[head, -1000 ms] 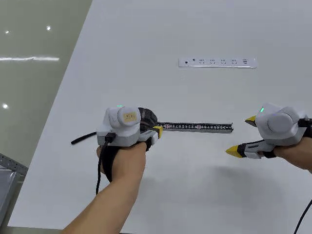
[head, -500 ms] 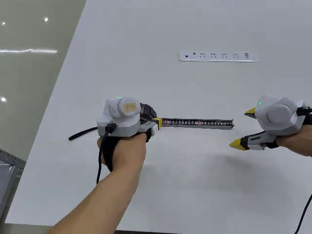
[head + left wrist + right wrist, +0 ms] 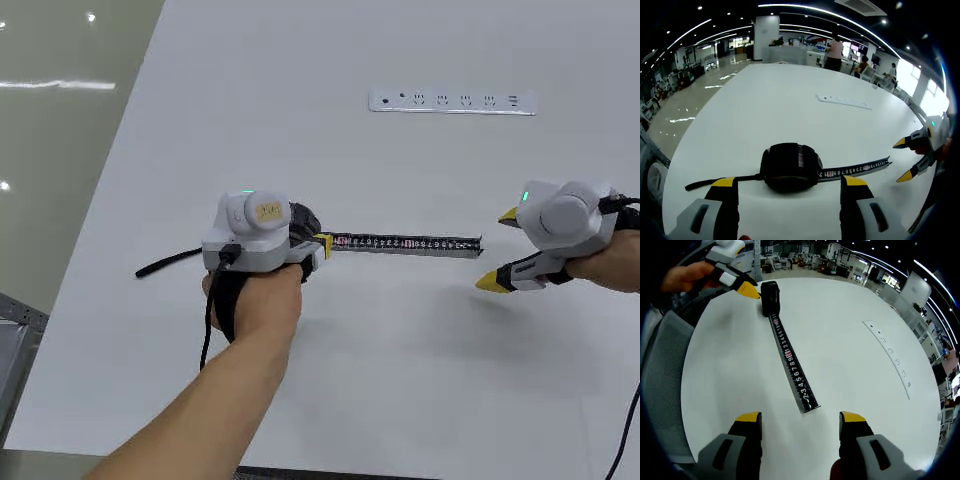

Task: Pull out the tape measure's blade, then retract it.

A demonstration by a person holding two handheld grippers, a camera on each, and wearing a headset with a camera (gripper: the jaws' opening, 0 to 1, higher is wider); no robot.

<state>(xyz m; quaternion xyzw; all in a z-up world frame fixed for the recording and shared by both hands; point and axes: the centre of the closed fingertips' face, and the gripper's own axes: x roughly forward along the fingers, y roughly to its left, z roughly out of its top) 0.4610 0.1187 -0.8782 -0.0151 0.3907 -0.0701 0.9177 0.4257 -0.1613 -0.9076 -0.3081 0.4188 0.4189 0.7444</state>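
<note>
One tape measure (image 3: 790, 161) just ahead of left gripper (image 3: 790, 181), blade (image 3: 405, 243) out.

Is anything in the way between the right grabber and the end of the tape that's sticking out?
No, nothing visible is in the way. The right gripper is open, and between its fingers and the tip of the tape measure's blade there is just bare white table.

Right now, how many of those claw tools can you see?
2. The left gripper sits at the tape measure case; the right gripper hovers just beyond the blade tip.
</note>
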